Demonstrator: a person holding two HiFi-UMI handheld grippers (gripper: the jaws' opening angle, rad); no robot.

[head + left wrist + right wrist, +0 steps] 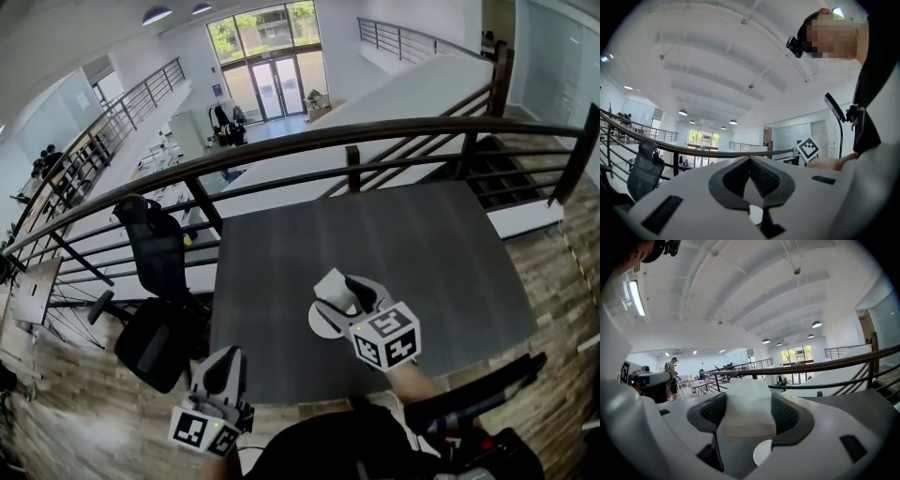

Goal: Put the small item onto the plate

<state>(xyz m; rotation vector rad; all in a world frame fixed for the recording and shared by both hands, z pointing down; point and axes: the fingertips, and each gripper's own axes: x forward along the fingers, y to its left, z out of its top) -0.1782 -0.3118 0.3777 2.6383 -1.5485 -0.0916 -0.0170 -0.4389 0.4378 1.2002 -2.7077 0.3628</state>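
Note:
My right gripper (339, 292) hangs over the near middle of the dark grey table (412, 253), shut on a small white block-shaped item (747, 406) that fills the gap between its dark pads. Right beneath it a white plate (317, 324) lies on the table, mostly hidden by the gripper. My left gripper (225, 358) is held low at the table's near left corner, off its edge. In the left gripper view its jaws (750, 161) meet at the tips with nothing between them, and they point upward toward the ceiling.
A black office chair (155, 300) stands close to the table's left side. A dark metal railing (347, 141) runs along the far edge, with a drop to a lower floor behind it. Dark gear (478, 398) lies at my lower right on the wood floor.

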